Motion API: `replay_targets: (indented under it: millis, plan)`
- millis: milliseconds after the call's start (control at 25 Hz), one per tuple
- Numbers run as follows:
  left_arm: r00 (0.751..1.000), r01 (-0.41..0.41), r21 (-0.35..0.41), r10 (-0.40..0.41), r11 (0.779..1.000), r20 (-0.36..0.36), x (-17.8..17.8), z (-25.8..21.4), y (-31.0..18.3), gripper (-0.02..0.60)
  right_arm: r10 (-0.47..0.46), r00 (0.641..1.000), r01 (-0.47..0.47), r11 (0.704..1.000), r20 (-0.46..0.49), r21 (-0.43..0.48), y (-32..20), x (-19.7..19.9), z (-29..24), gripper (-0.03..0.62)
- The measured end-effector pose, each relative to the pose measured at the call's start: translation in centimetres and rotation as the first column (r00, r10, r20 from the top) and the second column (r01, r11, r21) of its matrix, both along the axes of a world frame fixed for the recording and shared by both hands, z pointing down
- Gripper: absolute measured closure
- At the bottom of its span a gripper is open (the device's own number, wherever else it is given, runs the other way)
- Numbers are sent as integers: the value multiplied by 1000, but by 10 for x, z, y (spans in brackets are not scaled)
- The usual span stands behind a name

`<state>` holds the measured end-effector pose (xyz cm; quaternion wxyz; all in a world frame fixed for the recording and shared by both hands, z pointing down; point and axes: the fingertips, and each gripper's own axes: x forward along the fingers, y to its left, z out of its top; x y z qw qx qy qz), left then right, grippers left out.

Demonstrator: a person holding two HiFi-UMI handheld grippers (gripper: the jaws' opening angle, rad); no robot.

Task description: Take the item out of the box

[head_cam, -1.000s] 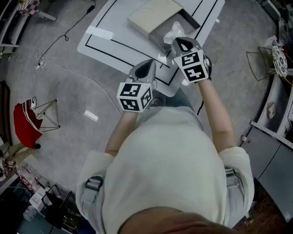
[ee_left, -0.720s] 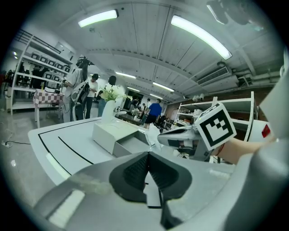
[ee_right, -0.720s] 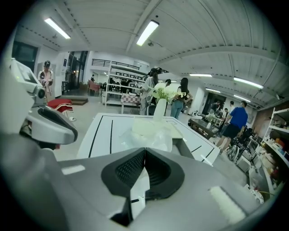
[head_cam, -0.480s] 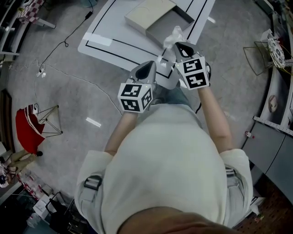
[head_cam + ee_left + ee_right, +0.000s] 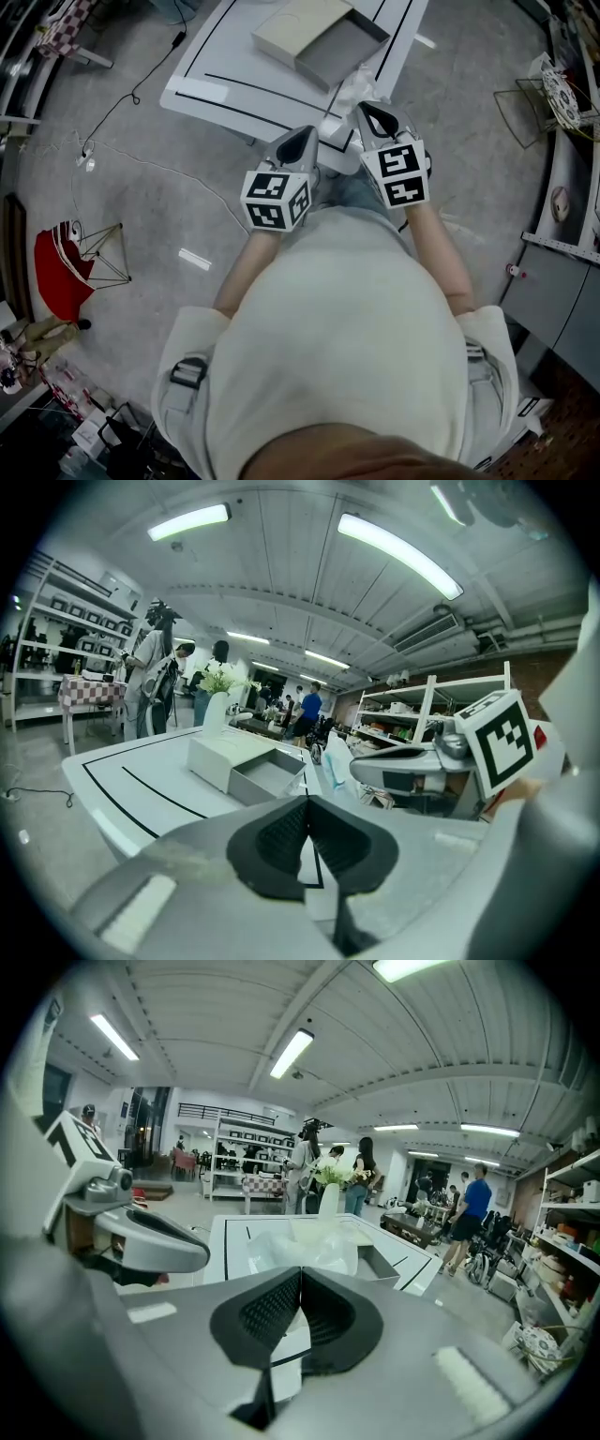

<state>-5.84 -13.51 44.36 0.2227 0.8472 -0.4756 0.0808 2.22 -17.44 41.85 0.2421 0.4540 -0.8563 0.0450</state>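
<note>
R gripper (image 5: 300, 1277): jaws fully shut, pads meeting at the tips, pinching the near end of the bag (image 5: 302, 1244). It's clear crinkly plastic w/ sth pale inside; can't tell what.

L gripper (image 5: 307, 806): also shut, nothing between the pads. It sits just left of R, a bit closer to my body, tips pointing the same way. From L the bag is ahead and to the right, near but not touching.

The bag fans out straight ahead of R's tips and slightly up. Its long axis runs roughly along R's jaw line, away from me. It hangs about over the near edge of the table (image 5: 234, 66), w/ nothing under it but R's pinch.

Box (image 5: 298, 28) is further ahead of R's tips, flat on the table, w/ a clear gap between it and the bag. Its tray (image 5: 342, 52) is slid out on the side nearer R and looks empty from the head view. So I judge the item is out of the box and what's left is the set-down.

That move turns on one thing: the bag lies dead ahead of R, box beyond it on nearly the same line. So R shd go down or sideways onto bare table, not fwd. R is the hand that counts; L is spare, on the left if the bag needs support. Risk as I see it: thin film, small pinch, cd slip.

Far off past the table: a vase (image 5: 216, 719), shelves and people standing about.
</note>
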Motion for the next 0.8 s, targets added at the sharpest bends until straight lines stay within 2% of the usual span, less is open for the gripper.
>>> replay_targets:
  millis: [360,800]
  plan:
    - [1000,7,15,-7,1000,2,-3,-2,9,581,3,998,-3,1000,67,4,34,-3,-1,591]
    - [1000,4,22,-4,1000,-4,2,-6,10,581,10,994,-11,1000,111,13,41,-1,-6,591]
